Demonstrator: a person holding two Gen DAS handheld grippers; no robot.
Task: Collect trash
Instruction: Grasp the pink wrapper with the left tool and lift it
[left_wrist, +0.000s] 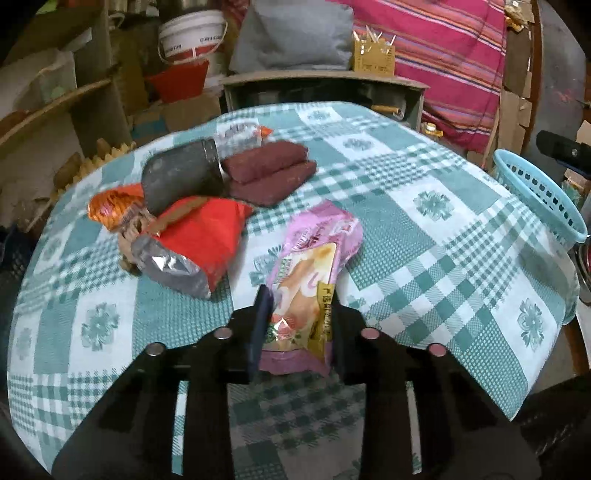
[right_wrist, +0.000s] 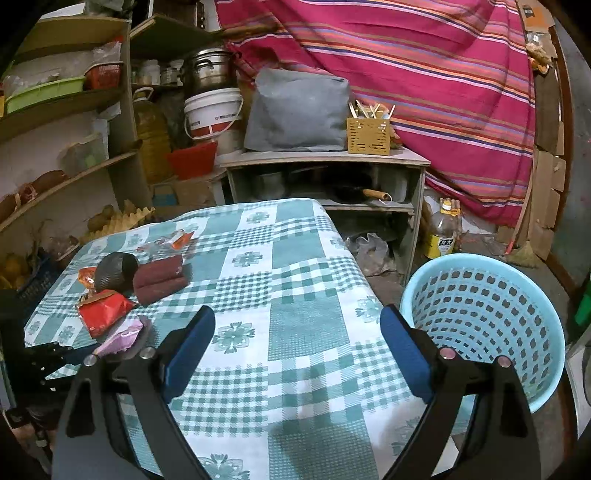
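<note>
Left wrist view shows the left tool (left_wrist: 297, 321) clamped on a pink snack wrapper (left_wrist: 314, 258) near the counter's (left_wrist: 424, 221) near edge, with a red foil bag (left_wrist: 199, 240), an orange wrapper (left_wrist: 110, 208), a dark cup (left_wrist: 184, 177) lying on its side and a folded maroon cloth (left_wrist: 269, 171) grouped toward the far left corner. Right wrist view shows the right tool (right_wrist: 295, 354) with its blue pads (right_wrist: 188, 354) spread wide apart and holding nothing, above the counter's right edge, beside a light blue basket (right_wrist: 480, 325) standing on the floor off that edge.
</note>
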